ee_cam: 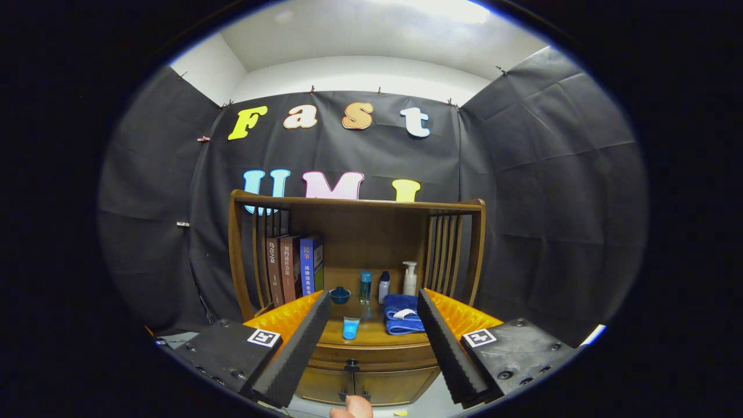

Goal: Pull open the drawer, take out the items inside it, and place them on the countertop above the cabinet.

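My gripper (371,325) stands open, its two black foam fingers (302,342) spread wide with nothing between them. Straight ahead, beyond the fingers, is a wooden cabinet (371,371) with a shut drawer whose dark knob (352,366) sits low between the fingertips. On the countertop (371,335) above it lies a small blue tube (350,328); a folded blue towel (403,314) rests to its right. A fingertip of a person's hand (352,407) shows below the cabinet doors.
At the back of the countertop stand three books (295,267) on the left, a small blue bowl (339,295), a blue bottle (365,287), a small white bottle (383,287) and a white pump bottle (410,278). Slatted wooden sides (447,255) and a top rail enclose the shelf.
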A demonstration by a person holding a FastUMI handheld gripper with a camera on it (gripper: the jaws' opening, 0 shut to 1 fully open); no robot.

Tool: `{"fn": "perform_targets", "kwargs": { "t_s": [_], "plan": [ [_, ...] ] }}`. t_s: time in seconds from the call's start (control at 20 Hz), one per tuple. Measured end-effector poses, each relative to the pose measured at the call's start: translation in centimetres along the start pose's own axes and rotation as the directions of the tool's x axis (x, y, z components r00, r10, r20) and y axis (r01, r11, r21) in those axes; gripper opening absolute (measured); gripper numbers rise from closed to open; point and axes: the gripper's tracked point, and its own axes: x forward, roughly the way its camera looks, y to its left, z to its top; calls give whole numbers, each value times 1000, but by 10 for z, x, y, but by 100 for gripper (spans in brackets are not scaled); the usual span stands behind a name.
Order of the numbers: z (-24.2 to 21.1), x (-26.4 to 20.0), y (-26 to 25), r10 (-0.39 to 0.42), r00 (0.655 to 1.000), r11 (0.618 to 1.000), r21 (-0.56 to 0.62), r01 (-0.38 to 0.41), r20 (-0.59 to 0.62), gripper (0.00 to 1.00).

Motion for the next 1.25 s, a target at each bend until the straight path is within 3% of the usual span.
{"fn": "perform_targets", "kwargs": {
  "t_s": [1.25],
  "plan": [
    [1,-3,-14,-28,1000,1000,2,27,7,98]
  ]
}}
